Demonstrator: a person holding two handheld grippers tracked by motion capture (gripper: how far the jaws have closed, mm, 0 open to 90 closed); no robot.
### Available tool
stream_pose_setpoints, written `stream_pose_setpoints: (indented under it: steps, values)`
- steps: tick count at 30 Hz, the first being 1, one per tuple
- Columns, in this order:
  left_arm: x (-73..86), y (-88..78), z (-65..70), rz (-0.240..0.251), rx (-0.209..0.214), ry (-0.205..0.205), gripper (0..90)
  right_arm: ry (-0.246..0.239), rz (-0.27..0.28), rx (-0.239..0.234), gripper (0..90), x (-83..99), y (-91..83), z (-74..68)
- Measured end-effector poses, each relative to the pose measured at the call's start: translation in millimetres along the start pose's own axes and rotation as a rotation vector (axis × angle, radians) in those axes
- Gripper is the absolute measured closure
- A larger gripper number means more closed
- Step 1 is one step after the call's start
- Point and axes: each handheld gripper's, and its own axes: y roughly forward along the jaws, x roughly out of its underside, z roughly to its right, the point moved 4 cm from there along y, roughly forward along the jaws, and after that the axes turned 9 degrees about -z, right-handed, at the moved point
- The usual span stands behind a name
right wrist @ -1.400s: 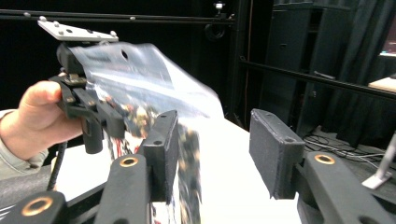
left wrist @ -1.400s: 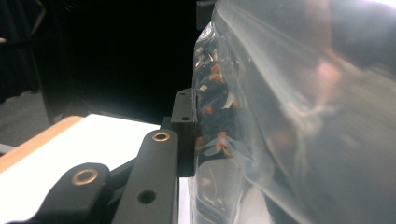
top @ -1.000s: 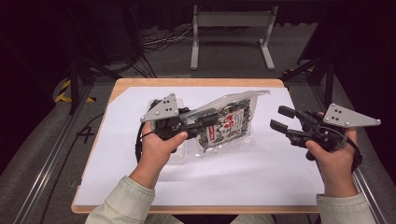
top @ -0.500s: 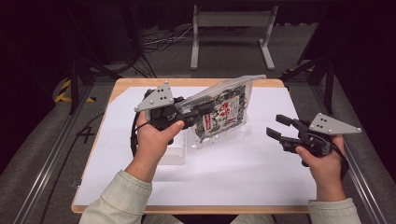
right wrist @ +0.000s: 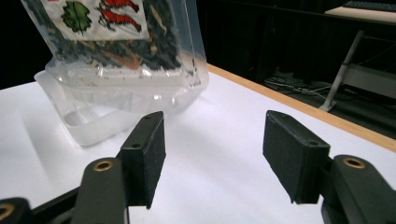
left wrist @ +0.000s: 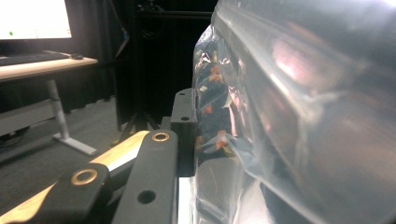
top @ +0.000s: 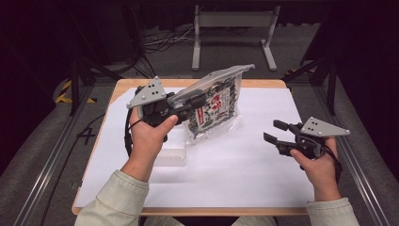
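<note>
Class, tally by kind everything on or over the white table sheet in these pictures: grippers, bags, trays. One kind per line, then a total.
Grippers: 2, the left gripper shut on the bag, the right gripper open with nothing between its jaws
Clear plastic bags with a printed label: 1, the bag
Clear plastic trays: 1, the tray
Total: 4

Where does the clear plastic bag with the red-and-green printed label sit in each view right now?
High view: clear plastic bag above centre, tilted up, clamped by the left gripper.
Left gripper view: right half, pressed against the finger pad.
Right gripper view: upper left, beyond the open fingers.
Shared landmark: white table sheet.
</note>
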Motion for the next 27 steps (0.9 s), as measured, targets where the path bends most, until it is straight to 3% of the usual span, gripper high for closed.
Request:
stream_pose_setpoints:
  steps: [27]
  values:
    - [4.4,-58.9,-32.8,-0.013,-0.166,-0.020,73.3,0.010,-0.006,-0.018,40.0,0.7,11.2,3.5]
